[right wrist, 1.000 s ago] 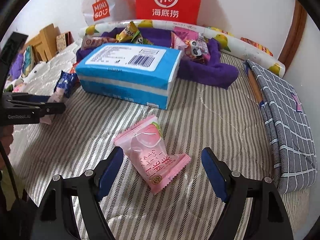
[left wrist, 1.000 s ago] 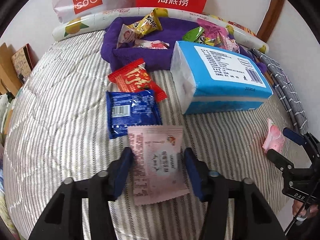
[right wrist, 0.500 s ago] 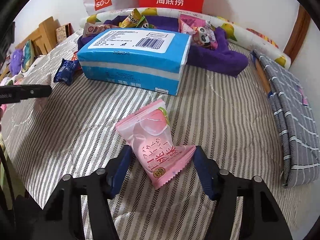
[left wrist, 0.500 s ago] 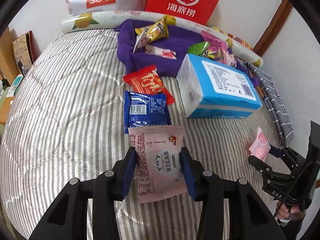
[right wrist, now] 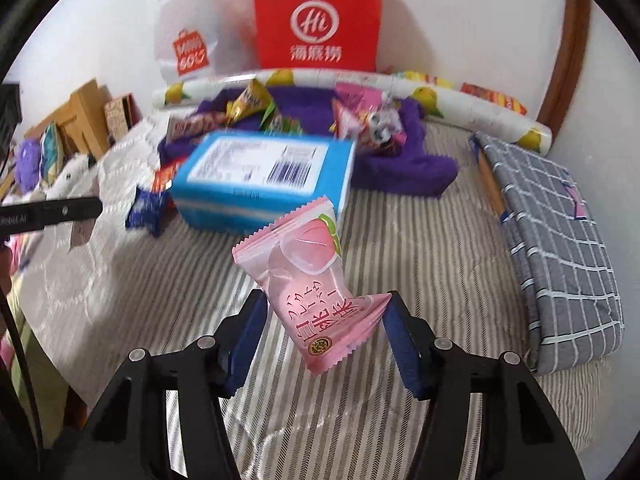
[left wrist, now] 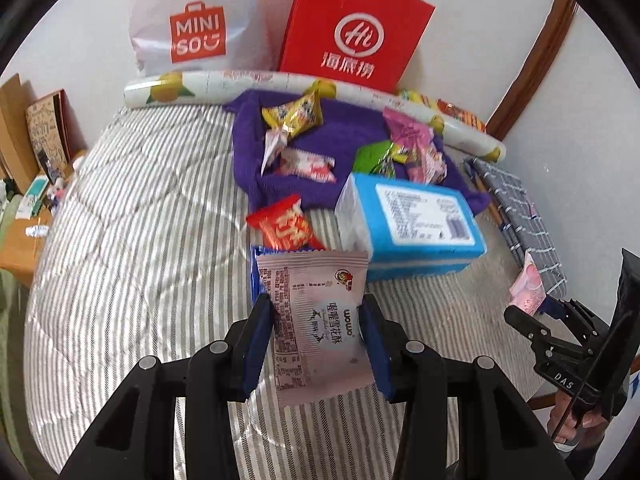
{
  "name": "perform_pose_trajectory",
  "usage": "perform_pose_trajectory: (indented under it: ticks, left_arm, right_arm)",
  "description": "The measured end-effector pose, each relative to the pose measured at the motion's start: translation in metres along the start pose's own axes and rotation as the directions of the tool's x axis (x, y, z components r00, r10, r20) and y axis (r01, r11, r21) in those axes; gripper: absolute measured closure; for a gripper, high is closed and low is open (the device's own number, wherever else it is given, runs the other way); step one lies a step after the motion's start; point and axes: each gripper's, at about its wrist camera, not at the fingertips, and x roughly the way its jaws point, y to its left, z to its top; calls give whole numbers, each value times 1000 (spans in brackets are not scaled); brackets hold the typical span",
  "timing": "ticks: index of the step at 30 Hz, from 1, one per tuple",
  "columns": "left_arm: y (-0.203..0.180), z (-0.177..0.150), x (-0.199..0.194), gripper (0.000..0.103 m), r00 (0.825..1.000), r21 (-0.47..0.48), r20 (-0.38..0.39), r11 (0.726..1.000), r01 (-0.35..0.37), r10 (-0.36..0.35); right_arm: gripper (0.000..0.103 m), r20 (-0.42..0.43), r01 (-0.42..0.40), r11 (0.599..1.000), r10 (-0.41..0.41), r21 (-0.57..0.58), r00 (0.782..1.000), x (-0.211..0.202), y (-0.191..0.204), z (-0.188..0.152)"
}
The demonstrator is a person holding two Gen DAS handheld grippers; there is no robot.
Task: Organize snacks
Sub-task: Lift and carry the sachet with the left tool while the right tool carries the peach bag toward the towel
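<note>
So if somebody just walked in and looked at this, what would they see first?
Probably the two snacks held up over the striped bed: the left tongs pinch a pale pink packet, and the right tongs pinch a peach candy pack. Next comes the bright red bag against the back wall, above a purple cloth piled with colourful snacks.

Red paper bag (left wrist: 354,28), folded grey blanket (right wrist: 560,248)
</note>
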Motion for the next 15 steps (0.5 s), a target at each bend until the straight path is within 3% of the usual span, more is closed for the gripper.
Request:
perform_pose_trajectory:
  ticks: [15]
  left_arm:
    - [-4, 46, -24, 61, 998, -6, 58, 1000, 10, -10]
  right_arm:
    - [44, 98, 12, 999, -17, 52, 995, -21, -11, 60]
